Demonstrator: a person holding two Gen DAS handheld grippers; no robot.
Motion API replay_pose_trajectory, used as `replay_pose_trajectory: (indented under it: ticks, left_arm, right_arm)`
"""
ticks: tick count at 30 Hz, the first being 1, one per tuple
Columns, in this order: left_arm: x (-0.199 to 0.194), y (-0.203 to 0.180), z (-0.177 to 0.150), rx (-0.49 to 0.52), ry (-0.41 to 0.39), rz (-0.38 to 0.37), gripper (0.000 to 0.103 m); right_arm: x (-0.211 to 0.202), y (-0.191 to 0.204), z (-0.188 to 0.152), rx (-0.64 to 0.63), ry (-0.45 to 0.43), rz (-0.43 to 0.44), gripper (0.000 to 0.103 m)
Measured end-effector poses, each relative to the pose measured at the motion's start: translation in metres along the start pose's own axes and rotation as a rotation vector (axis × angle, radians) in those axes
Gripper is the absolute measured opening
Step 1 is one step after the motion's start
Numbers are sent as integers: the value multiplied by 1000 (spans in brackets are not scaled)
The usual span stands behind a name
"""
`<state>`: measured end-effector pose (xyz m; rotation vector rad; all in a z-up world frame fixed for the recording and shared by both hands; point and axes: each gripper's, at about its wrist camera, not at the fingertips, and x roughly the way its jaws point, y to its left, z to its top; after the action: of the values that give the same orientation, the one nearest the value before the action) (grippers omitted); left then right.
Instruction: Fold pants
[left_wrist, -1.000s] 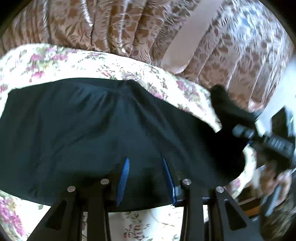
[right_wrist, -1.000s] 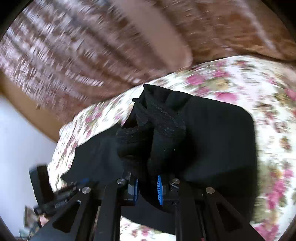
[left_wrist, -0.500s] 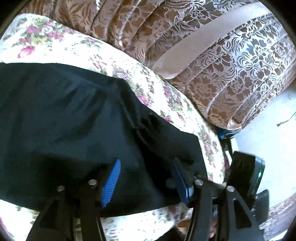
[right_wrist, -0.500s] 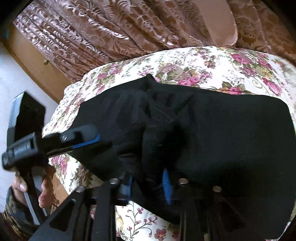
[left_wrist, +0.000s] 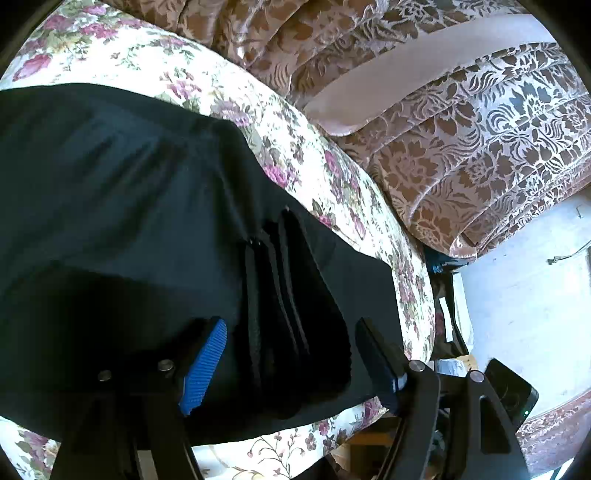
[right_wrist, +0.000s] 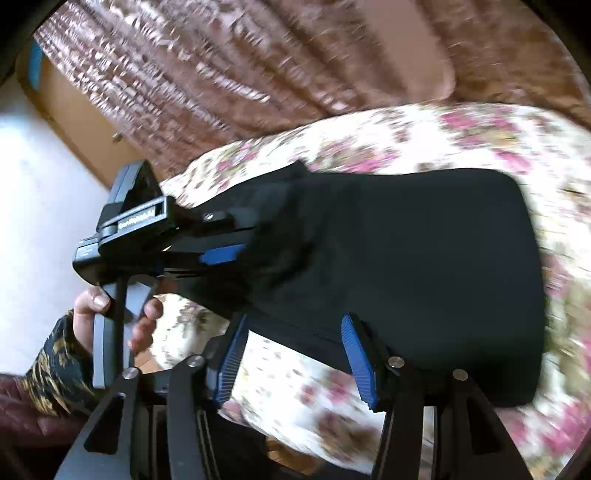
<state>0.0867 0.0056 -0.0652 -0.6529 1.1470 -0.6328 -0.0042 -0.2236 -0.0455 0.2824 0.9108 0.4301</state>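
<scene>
My left gripper (left_wrist: 291, 350) points down at the near edge of the black pants (left_wrist: 129, 206). Its jaws are apart and opening. A stack of dark folded edges of the pants stands between its blue pads (left_wrist: 205, 363) without being pressed by either.

My right gripper (right_wrist: 295, 354) is also apart and opening. Its ribbed blue pads (right_wrist: 356, 360) flank the near hem of the pants (right_wrist: 406, 266), and flowered cloth shows in the gap between them; the pads press on nothing.

In the right wrist view, the left gripper (right_wrist: 236, 240) reaches in from the left. Its tip lies against the bunched end of the pants. My left hand (right_wrist: 114, 317) wraps its grey handle, and a dark patterned sleeve (right_wrist: 55, 354) covers the wrist. This view is blurred.

The pants lie folded into a broad dark rectangle on a flowered bed cover (left_wrist: 295, 147). The cover is cream with pink roses, and the pants sit close to the bed's edge.

Behind the bed hangs a brown patterned curtain (left_wrist: 461, 147), crossed by a plain pink band (left_wrist: 406, 74). Pale floor (left_wrist: 524, 295) shows to the right of the bed in the left wrist view. A wooden panel (right_wrist: 77, 110) stands beside the curtain in the right wrist view.
</scene>
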Motion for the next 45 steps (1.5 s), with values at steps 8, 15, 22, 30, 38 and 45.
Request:
replay_pose_trajectory:
  ticks: [8,15,22,30,38,45]
  left_arm:
    - [23,-6,1,-31,64,-3,67]
    - [32,-13,-3,5,91,35,24]
    - [2,-39,1,67,22,-120,20]
    - [-9,-53,-1,133,-4,-126,18]
    - [26,9,-25,54,77,34,17]
    - [22,-14,-32,200,35,115,17]
  right_arm:
    - [-67,-64,-35,135,-59,-297,52]
    - [-39,-84,-48,166,5,-394,50]
    - [-33,-86,-45,219,-41,-382,56]
    - [-43,-106,-43,345,-138,-371,23]
    - [-29,-108,-52,305,-63,-405,17]
    - [-41,-109,-56,248,6,-360,49]
